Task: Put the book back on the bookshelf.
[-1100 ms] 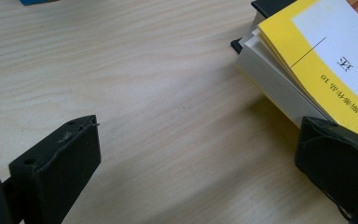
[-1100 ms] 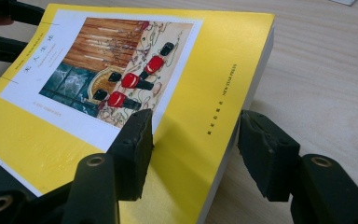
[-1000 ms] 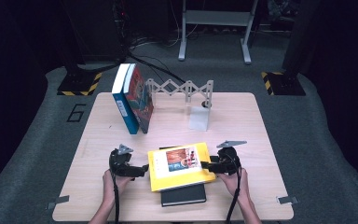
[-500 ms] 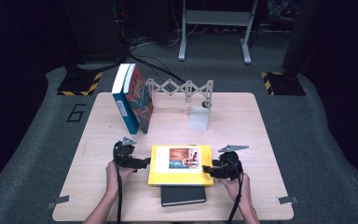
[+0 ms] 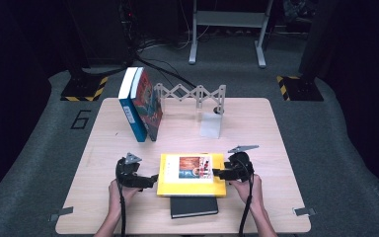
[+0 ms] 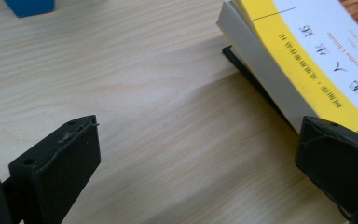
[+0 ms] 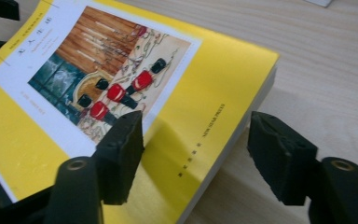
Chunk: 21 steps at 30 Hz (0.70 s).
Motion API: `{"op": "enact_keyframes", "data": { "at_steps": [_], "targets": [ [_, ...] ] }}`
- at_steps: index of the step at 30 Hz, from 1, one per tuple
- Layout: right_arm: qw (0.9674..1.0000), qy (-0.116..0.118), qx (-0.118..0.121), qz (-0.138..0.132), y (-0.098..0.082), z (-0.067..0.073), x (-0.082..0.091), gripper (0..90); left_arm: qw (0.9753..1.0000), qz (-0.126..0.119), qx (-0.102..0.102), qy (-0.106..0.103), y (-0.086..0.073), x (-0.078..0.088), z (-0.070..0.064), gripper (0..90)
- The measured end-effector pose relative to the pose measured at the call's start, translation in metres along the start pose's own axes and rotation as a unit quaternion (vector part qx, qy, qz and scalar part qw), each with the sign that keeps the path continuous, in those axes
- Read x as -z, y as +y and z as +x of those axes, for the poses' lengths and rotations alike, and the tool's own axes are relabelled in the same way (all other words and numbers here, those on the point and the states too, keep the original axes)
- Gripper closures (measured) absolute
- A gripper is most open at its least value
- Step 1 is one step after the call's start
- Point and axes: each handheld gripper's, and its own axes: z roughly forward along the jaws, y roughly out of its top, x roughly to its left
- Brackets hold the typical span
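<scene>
A yellow book [image 5: 170, 185] with a picture on its cover lies flat on a black book [image 5: 193, 207] near the table's front edge. My left gripper [image 5: 153, 178] is at its left side, jaws wide open. In the left gripper view [image 6: 200, 154] one jaw stands in front of the yellow book's [image 6: 307, 60] corner and the other over bare wood; the black book [image 6: 244, 70] peeks out beneath. My right gripper [image 5: 216, 173] is at the book's right edge. Its jaws [image 7: 196, 144] have just been opening and straddle the edge of the yellow book [image 7: 214, 84] without pressing on it.
Two books [image 5: 140, 103] stand upright at the back left of the wooden table [image 5: 256, 128], a blue one and one with a red cover. A grey expanding rack [image 5: 192, 94] and a white block [image 5: 211, 124] stand at the back middle. Dark floor surrounds the table.
The yellow book has turned from a slight slant to square over the black book. The left gripper has shifted a little beside it. The right gripper has stayed at the right edge.
</scene>
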Motion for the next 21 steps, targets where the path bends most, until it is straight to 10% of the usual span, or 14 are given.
{"op": "enact_keyframes", "data": {
  "at_steps": [21],
  "targets": [
    [0.9985, -0.021, -0.039, -0.032, -0.025, 0.009, 0.012, 40.5, 0.9999, 0.002, 0.005, 0.012, 0.027, -0.023, 0.005, 1.2]
  ]
}}
